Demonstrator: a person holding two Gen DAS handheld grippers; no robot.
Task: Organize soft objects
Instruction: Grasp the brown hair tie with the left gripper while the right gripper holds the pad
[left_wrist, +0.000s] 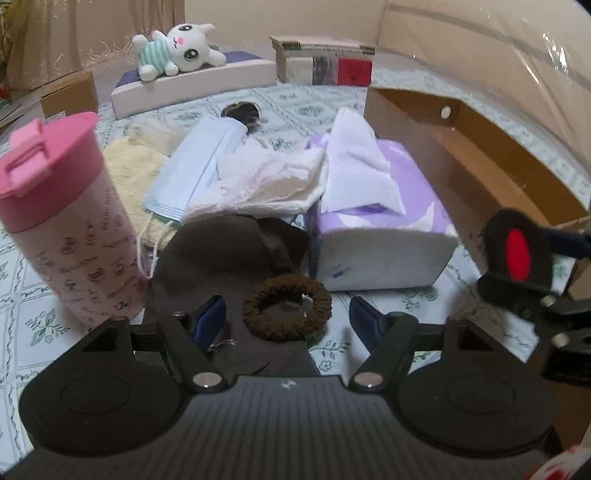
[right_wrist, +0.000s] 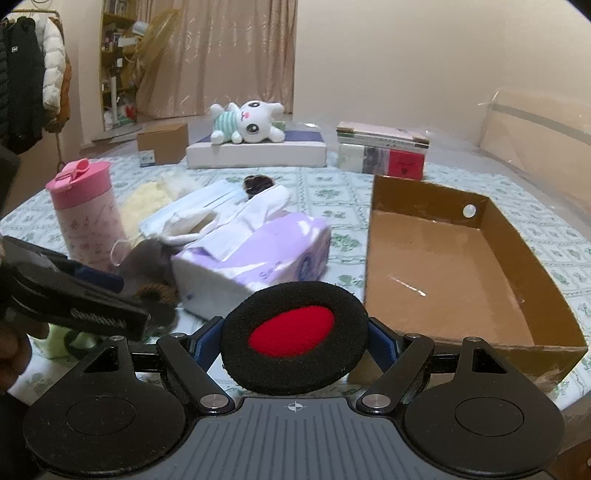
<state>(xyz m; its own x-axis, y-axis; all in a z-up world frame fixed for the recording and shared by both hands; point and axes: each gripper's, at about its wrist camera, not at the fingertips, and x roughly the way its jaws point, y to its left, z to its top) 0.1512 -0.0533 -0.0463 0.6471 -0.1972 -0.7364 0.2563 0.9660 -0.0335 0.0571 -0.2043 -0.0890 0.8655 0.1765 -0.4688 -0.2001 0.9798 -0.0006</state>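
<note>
A brown scrunchie (left_wrist: 286, 310) lies on a black cloth (left_wrist: 229, 243) on the bed. My left gripper (left_wrist: 286, 314) is open around it, with a blue pad on each side and a gap to the ring. My right gripper (right_wrist: 295, 334) is shut on a round black foam ear pad (right_wrist: 291, 369) with a red centre, held above the bed beside an empty cardboard tray (right_wrist: 436, 266). The left wrist view shows that ear pad (left_wrist: 517, 254) at the right edge. Behind the scrunchie sit a purple tissue pack (left_wrist: 380, 229), a blue face mask (left_wrist: 192, 173), a white cloth (left_wrist: 266, 184) and a cream fluffy cloth (left_wrist: 133, 166).
A pink lidded tumbler (left_wrist: 62, 221) stands upright just left of the left gripper. At the back, a plush bunny (left_wrist: 177, 48) lies on a white box, with stacked books (left_wrist: 325, 59) to its right. A small brown carton (right_wrist: 162, 142) sits far left. The bedsheet has a green floral pattern.
</note>
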